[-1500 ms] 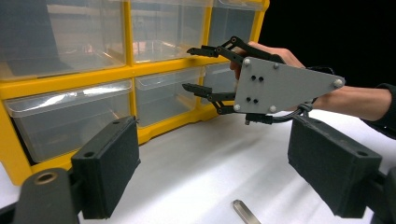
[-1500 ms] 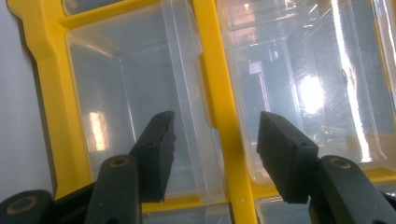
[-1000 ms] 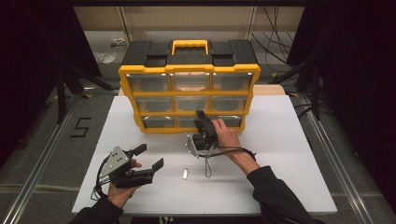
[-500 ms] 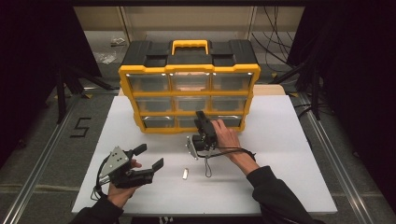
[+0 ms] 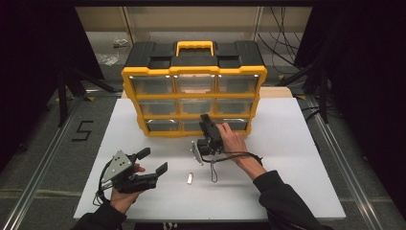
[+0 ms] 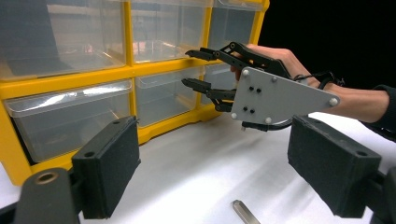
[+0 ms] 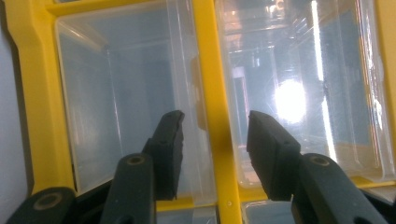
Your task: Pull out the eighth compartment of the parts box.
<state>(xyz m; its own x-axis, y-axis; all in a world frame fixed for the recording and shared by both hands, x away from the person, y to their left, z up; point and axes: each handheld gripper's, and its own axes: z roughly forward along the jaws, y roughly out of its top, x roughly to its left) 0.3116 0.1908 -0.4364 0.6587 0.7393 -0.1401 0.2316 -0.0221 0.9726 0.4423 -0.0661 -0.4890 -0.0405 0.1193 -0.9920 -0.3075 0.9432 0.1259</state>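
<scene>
Yellow plastic organiser cabinet [image 5: 194, 103] with a black top, a yellow carry handle and three rows of three clear plastic drawers stands upright at the far middle of the white table [image 5: 297, 158], its drawer fronts facing the person. The drawers look see-through and glossy, catching bright reflections, and are framed by yellow bars. The right gripper [image 5: 206, 125], held in the person's right hand [image 5: 233, 142], points at the bottom row of drawers near the middle of the cabinet; in the right gripper view its black jaws stand partly apart, having just been closing, on either side of a yellow bar between two clear drawers [image 7: 126, 107], close to it, and whether the pads touch anything cannot be told. The left gripper [image 5: 154, 163], held in the left hand [image 5: 125, 191] near the front left of the table, rests well apart from the cabinet with its jaws wide apart and nothing between them. A small silver metal piece [image 5: 190, 178] lies flat on the table between the two grippers.
</scene>
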